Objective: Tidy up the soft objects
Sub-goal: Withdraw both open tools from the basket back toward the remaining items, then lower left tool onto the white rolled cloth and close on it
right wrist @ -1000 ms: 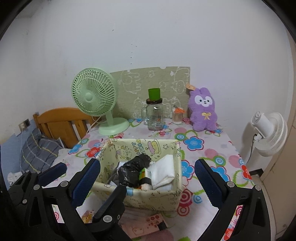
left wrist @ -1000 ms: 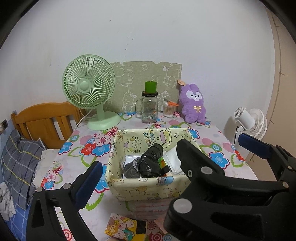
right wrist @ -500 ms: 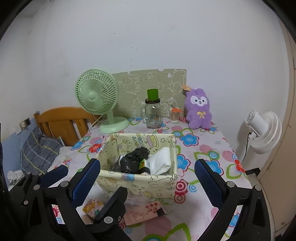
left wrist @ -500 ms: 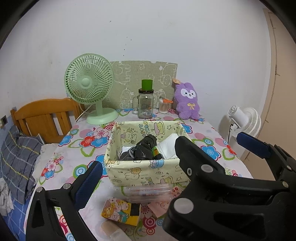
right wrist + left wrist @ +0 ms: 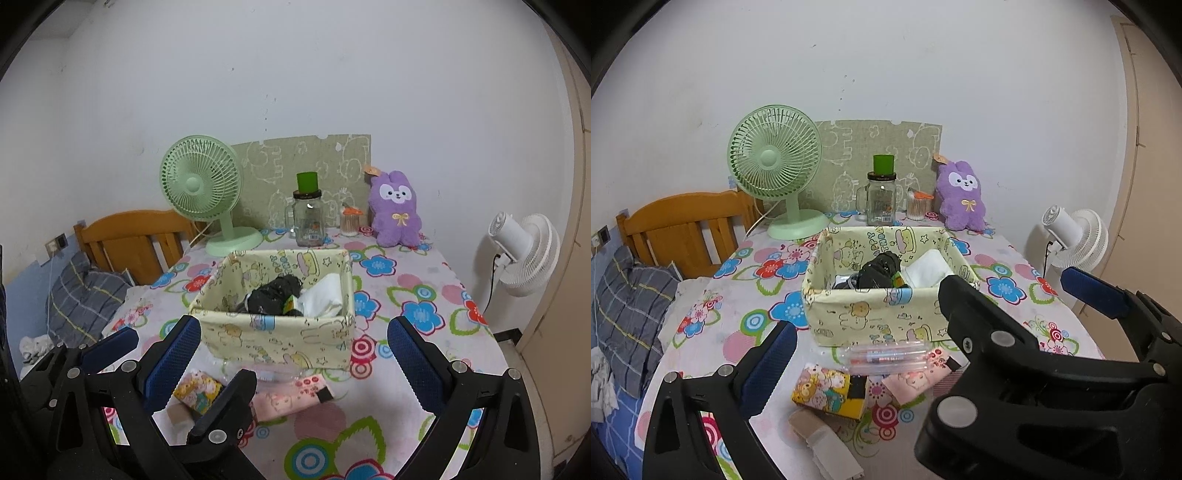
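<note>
Soft bundles (image 5: pixel 886 271) crumpled in boxy fabric basket (image 5: pixel 875 314), left tool (image 5: pixel 916 325) and right tool (image 5: pixel 295 354) released, empty.

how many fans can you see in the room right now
2. A green desk fan stands at the table's back left, beside the glass jar. A white fan stands off the table's right side, near the wall. Others outside the view cannot be ruled out.

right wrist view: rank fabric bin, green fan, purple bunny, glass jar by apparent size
1. fabric bin, though it sits nearest the camera
2. green fan
3. purple bunny
4. glass jar
</note>
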The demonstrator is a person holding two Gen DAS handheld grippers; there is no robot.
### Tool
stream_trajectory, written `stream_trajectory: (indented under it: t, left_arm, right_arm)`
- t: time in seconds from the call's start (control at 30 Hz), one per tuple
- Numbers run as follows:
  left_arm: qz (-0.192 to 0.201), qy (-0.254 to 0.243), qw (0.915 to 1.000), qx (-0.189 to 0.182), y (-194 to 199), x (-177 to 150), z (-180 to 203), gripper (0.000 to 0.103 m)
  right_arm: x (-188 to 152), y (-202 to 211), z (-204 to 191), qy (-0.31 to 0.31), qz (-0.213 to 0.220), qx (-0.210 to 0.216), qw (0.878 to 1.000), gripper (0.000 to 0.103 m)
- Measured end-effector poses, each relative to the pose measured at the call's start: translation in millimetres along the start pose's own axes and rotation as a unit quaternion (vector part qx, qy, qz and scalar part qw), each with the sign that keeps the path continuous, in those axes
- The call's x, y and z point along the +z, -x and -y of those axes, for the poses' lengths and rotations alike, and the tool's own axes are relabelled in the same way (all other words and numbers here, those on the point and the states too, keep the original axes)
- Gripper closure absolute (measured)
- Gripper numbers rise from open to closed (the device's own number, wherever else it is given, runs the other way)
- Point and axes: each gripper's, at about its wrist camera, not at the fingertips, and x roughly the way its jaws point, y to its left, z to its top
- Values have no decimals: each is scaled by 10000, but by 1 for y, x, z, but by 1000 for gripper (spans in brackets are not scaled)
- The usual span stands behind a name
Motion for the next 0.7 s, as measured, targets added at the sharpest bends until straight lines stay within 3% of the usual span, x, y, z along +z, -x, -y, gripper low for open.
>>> stream_trajectory:
  t: [0.33,0.43,0.7]
  left_arm:
    - [-282,180,9994,34,-4,-23,-3,2]
    - [-319,226,9992,106,-8,-30,-4,8]
    - [-450,284,9981,305,-18,-53,-12,10]
  right_arm:
    - [-21,-3,-3,32,-130,112,9998,7]
    - [-28,-7,-3,19,-241,140,9996,7]
    - [-51,-22,-9,67,-456,107,9989,7]
